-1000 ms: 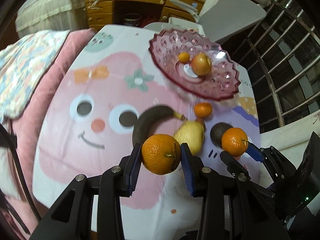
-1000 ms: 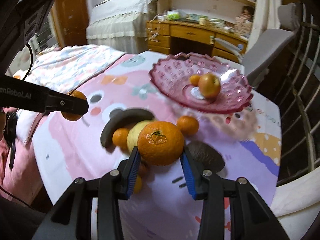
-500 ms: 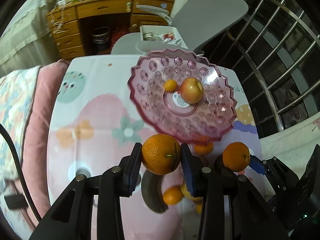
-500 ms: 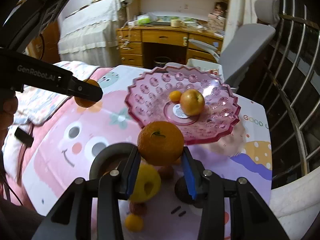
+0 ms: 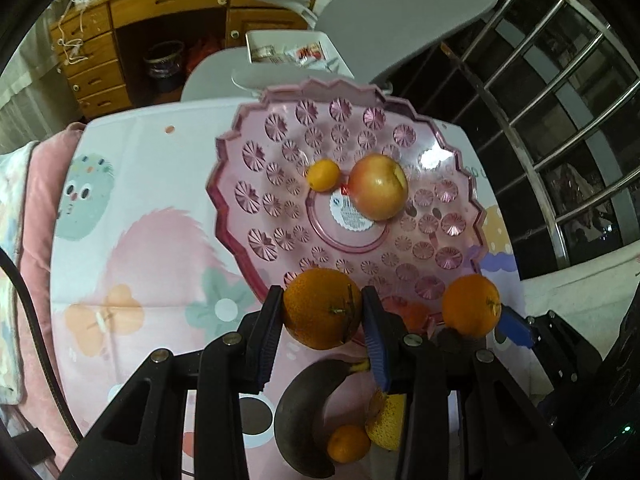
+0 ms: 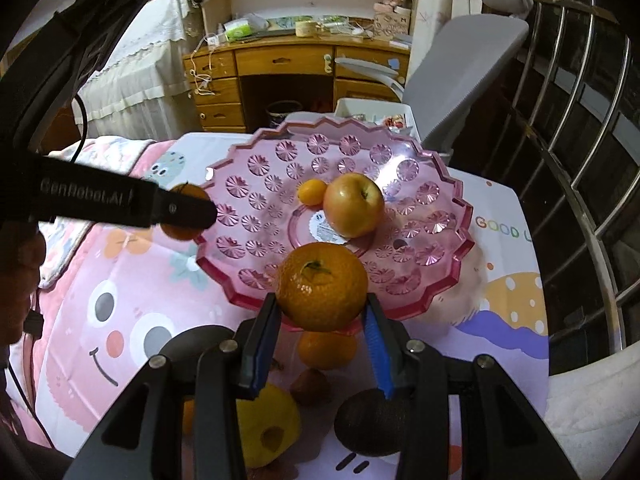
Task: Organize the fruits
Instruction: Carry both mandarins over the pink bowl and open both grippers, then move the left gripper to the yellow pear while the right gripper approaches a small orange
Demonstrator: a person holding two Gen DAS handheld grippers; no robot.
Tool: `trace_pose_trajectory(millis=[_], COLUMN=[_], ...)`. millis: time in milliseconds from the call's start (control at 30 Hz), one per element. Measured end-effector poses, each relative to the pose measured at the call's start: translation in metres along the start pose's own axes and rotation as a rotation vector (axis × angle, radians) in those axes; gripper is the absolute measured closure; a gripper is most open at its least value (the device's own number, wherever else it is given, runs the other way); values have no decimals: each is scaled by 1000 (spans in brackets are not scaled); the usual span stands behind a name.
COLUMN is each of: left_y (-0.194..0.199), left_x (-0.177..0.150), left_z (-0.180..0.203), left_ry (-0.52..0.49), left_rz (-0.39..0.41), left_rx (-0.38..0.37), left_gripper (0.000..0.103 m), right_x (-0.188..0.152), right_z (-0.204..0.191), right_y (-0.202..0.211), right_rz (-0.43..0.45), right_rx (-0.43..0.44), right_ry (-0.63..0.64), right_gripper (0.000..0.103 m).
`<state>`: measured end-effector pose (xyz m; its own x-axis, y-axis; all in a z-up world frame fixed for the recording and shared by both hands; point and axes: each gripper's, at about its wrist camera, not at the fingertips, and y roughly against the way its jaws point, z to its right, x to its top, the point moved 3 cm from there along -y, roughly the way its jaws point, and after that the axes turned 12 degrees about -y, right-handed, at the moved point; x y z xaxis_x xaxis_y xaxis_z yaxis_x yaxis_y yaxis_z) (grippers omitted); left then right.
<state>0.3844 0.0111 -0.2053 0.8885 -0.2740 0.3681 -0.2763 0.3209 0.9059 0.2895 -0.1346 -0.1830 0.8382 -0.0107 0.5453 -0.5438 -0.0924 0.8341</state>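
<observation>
Two oranges held up at the near rim of the pink dish.

Left gripper [image 5: 323, 316] with jaws clamped on one orange [image 5: 322, 308], right gripper [image 6: 322, 316] with jaws clamped on another orange [image 6: 322, 285]. Ahead of both jaws, pink dish [image 6: 424, 292] holding an apple [image 6: 353, 205] and a small kumquat [image 6: 313, 192]. Below the jaws, on the surface [image 5: 132, 208]: dark banana [image 5: 298, 420], yellow pear [image 6: 268, 428], small orange [image 6: 326, 350].
</observation>
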Motion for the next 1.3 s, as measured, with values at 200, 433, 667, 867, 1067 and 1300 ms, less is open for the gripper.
trace_pose_trajectory(millis=[200,433,667,867,1067,1300], left_y=[-10,0,16,36,53,62], left_x=[0,0,-10,-22,-42,-68], left_z=[2,-2,-6,-8,-4,2], left_ry=[-1,19,30,31,25,17], left_rz=[-17,18,28,42,47,25], left_rx=[-27,-46,-42,-35,-31,-48], left_gripper=[66,49,44,38,34,31], right_x=[1,4,-2,-15,-31,-55], right_z=[0,-3,-5,-5,4,14], right_y=[-8,-1,15,31,47,68], right_rz=[-36,-19,-30,-47,-57,-48], right_rx=[-11,-16,-34,-41,-49,-74], right_ry=[-14,-10,-24,-69,-154,-225], right_gripper=[60,60,60,60,56,50])
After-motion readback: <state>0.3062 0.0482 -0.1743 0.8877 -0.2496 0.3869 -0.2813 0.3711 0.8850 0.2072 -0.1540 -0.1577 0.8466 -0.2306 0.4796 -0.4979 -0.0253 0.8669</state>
